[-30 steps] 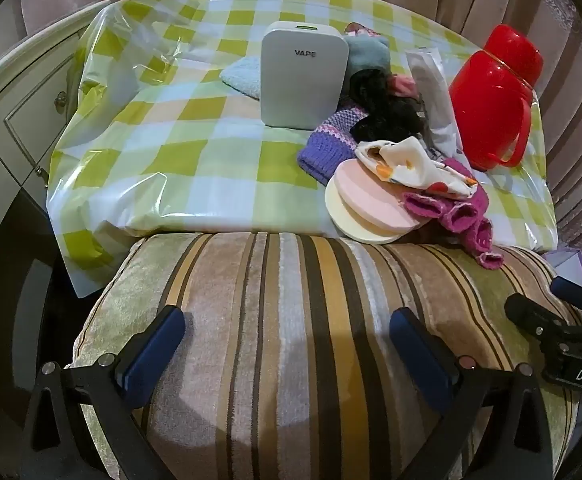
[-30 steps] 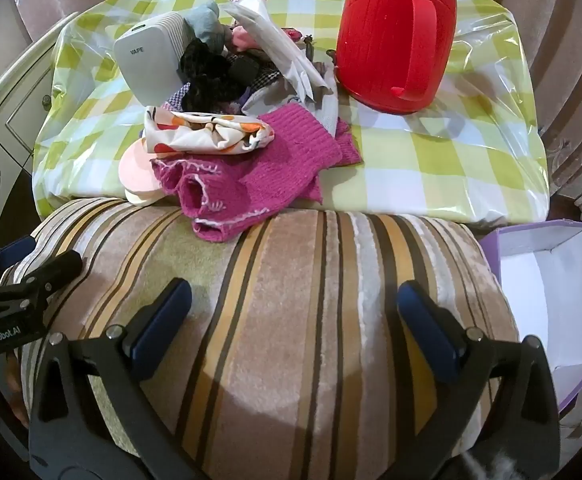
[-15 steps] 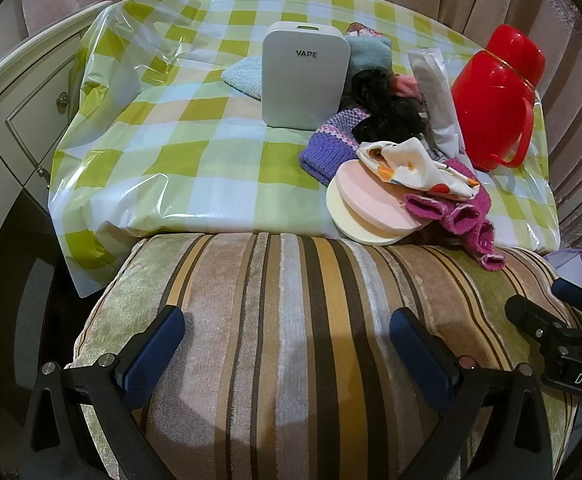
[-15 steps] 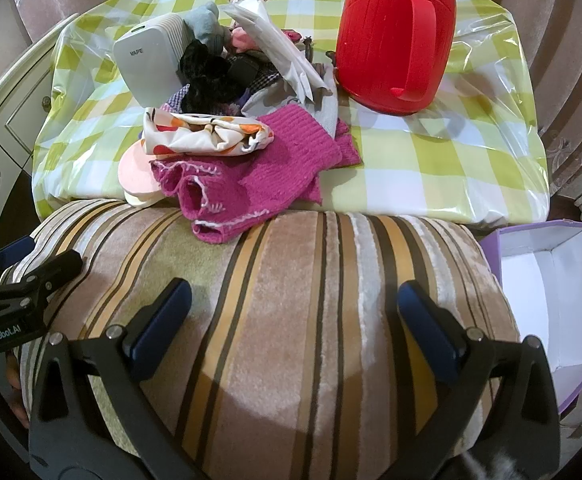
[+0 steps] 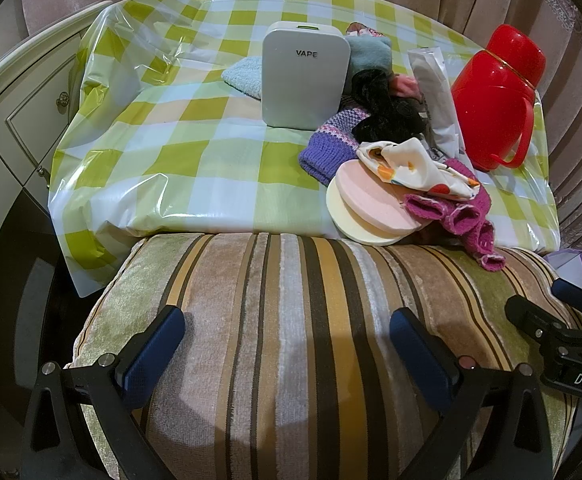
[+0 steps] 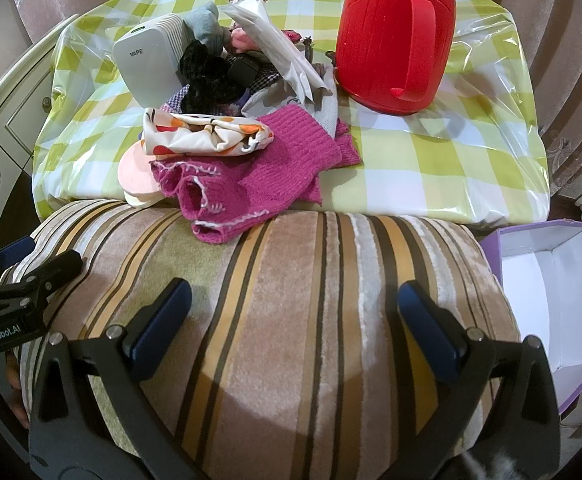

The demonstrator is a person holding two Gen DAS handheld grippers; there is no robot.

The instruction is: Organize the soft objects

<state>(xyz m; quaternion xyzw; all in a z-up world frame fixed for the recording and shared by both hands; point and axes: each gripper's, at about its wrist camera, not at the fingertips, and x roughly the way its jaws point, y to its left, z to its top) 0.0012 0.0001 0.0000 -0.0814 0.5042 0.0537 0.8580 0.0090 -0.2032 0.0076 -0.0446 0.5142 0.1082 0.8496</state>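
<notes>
Both grippers are held wide apart above a striped cushion [image 5: 291, 320], with nothing grasped: the left gripper [image 5: 287, 332] and the right gripper [image 6: 291, 308] are each spread over the fabric. A pile of soft things is seen at the near edge of the checked tablecloth [image 5: 171, 152]: a magenta glove [image 6: 259, 176] draped onto the cushion, a patterned cloth [image 6: 203, 136] laid across it, two round sponges [image 5: 367, 208] and a purple knitted hat [image 5: 331, 148]. A red jug [image 6: 391, 40] is stood behind, and an open purple box [image 6: 551, 304] is placed to the right of the cushion.
</notes>
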